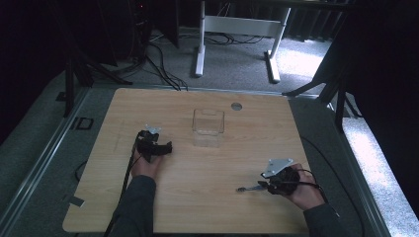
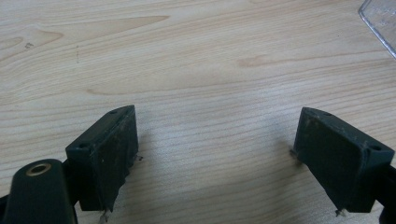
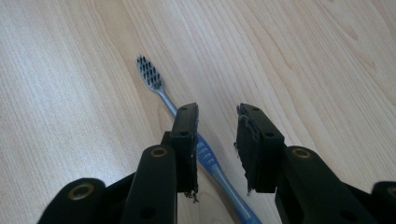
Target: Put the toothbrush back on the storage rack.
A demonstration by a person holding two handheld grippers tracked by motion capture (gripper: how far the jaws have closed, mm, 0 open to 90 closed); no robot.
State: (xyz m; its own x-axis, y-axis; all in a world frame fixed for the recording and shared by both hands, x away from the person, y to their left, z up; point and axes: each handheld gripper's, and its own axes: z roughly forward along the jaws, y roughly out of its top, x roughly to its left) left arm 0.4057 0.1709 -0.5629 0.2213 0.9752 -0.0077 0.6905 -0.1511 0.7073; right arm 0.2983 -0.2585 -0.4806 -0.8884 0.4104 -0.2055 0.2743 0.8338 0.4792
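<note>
A toothbrush with a blue handle and a grey bristle head lies flat on the wooden table. In the high view the toothbrush points left from my right gripper at the front right. My right gripper hovers over the handle with a gap between its jaws; the handle runs under the left jaw and across that gap, and the jaws are not closed on it. My left gripper rests left of centre. In its own view the left gripper stands wide open over bare wood.
A clear plastic box stands at the middle of the table, just right of my left gripper; its corner enters the left gripper view at top right. A small round grommet sits near the far edge. Cables trail from both grippers.
</note>
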